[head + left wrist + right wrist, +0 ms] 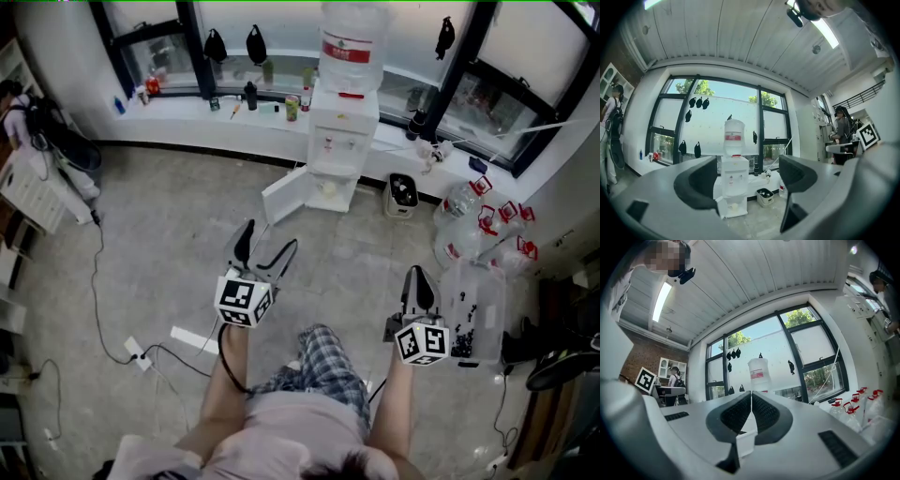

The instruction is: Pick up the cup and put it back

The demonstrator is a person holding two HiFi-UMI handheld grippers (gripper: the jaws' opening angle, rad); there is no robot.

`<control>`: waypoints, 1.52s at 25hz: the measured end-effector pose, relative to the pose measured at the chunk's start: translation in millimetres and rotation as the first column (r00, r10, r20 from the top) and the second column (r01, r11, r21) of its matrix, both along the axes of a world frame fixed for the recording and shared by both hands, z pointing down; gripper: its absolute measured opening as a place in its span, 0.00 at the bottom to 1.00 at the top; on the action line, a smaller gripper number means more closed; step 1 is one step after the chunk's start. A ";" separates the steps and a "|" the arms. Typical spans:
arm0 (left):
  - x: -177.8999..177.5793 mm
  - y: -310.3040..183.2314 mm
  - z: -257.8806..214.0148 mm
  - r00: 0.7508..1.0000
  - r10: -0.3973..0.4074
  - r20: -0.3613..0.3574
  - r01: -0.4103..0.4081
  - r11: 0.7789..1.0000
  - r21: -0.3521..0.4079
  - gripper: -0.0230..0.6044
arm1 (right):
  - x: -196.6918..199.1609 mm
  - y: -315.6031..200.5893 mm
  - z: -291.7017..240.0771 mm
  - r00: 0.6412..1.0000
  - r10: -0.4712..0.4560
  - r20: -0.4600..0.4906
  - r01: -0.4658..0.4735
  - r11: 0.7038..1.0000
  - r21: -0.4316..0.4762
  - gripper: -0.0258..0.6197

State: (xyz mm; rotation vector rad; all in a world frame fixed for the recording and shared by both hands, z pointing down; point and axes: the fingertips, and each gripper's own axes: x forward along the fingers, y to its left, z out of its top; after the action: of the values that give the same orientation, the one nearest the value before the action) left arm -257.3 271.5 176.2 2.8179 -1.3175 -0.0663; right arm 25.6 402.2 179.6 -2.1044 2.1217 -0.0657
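Observation:
A white water dispenser (344, 127) with a big bottle on top stands by the window, and its lower cabinet door (284, 194) hangs open. A pale cup (328, 187) sits inside that compartment; the cup (733, 205) shows small and far beyond the jaws in the left gripper view. My left gripper (270, 239) (749, 180) points level at the dispenser from a good distance, open, with nothing between its fingers. My right gripper (418, 278) (751, 404) is held to the right, shut with its pads together and empty.
A small bin (401, 195) stands right of the dispenser. Several water jugs (478, 220) and a clear plastic box (473, 319) sit at the right. A power strip with cables (138, 353) lies on the floor at the left. Bottles line the windowsill (253, 103). A person (19, 103) stands far left.

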 end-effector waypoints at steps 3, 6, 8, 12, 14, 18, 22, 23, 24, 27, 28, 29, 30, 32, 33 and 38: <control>4.1 -16.1 2.2 1.000 0.006 -0.001 -0.006 1.000 0.000 0.66 | -0.3 -13.4 2.1 1.000 -0.001 -0.010 0.001 1.000 -0.004 0.07; 14.1 -37.6 4.0 1.000 0.012 0.008 -0.012 1.000 0.001 0.67 | 3.8 -29.0 3.8 1.000 -0.003 -0.011 0.003 1.000 0.001 0.07; 25.9 -51.7 1.8 1.000 0.017 0.000 -0.017 1.000 0.001 0.66 | 13.7 -39.2 2.2 1.000 -0.002 -0.006 0.002 1.000 0.013 0.07; 48.1 -78.2 2.8 1.000 0.020 0.002 -0.020 1.000 0.005 0.66 | 38.7 -68.2 3.0 1.000 0.004 0.009 -0.004 1.000 0.028 0.07; 56.5 -95.9 7.5 1.000 0.011 0.011 -0.011 1.000 0.006 0.66 | 49.0 -88.9 7.5 1.000 0.000 0.019 0.000 1.000 0.030 0.07; 81.5 -146.7 21.9 1.000 -0.015 0.026 0.015 1.000 0.006 0.67 | 73.1 -149.2 22.2 0.999 -0.034 0.012 0.034 0.999 0.025 0.07; 115.9 -217.3 31.1 0.998 -0.048 0.028 0.048 0.999 -0.014 0.67 | 104.6 -231.9 26.3 0.997 -0.072 0.000 0.072 0.997 0.028 0.07; 125.1 -235.7 29.4 0.998 -0.059 0.022 0.059 0.998 -0.015 0.67 | 112.6 -254.0 23.9 0.996 -0.087 -0.009 0.087 0.996 0.028 0.07; 134.0 -254.7 27.2 0.997 -0.071 0.017 0.071 0.997 -0.015 0.67 | 120.5 -276.8 21.0 0.994 -0.103 -0.020 0.104 0.994 0.026 0.07; 162.3 -313.7 21.0 0.995 -0.101 0.021 0.101 0.995 -0.019 0.67 | 148.0 -347.8 11.8 0.990 -0.140 -0.027 0.141 0.990 0.014 0.07; 171.6 -332.6 18.5 0.993 -0.111 0.027 0.112 0.994 -0.018 0.67 | 157.3 -371.0 9.5 0.988 -0.152 -0.026 0.152 0.988 0.008 0.07; 179.5 -349.5 16.4 0.992 -0.122 0.035 0.123 0.992 -0.016 0.67 | 165.4 -392.6 8.2 0.986 -0.165 -0.027 0.165 0.986 -0.001 0.07; 185.9 -364.9 14.9 0.990 -0.134 0.040 0.135 0.991 -0.014 0.67 | 172.5 -412.8 7.8 0.984 -0.177 -0.029 0.177 0.984 -0.010 0.07; 194.3 -393.3 12.9 0.987 -0.157 0.040 0.158 0.987 -0.015 0.67 | 183.3 -449.8 7.7 0.979 -0.201 -0.034 0.200 0.979 -0.020 0.07; 197.3 -405.5 12.5 0.985 -0.167 0.040 0.168 0.986 -0.015 0.67 | 186.9 -465.6 7.8 0.976 -0.213 -0.037 0.212 0.977 -0.022 0.07; 206.0 -441.8 17.1 0.981 -0.185 0.060 0.187 0.982 -0.017 0.67 | 194.4 -515.3 12.5 0.971 -0.235 -0.030 0.234 0.972 -0.033 0.07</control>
State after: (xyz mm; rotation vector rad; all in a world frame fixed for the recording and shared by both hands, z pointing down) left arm -51.3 -170.3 193.3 2.6894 -1.5803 0.0268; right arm 220.0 -113.1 192.1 -1.8707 2.3944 -0.0883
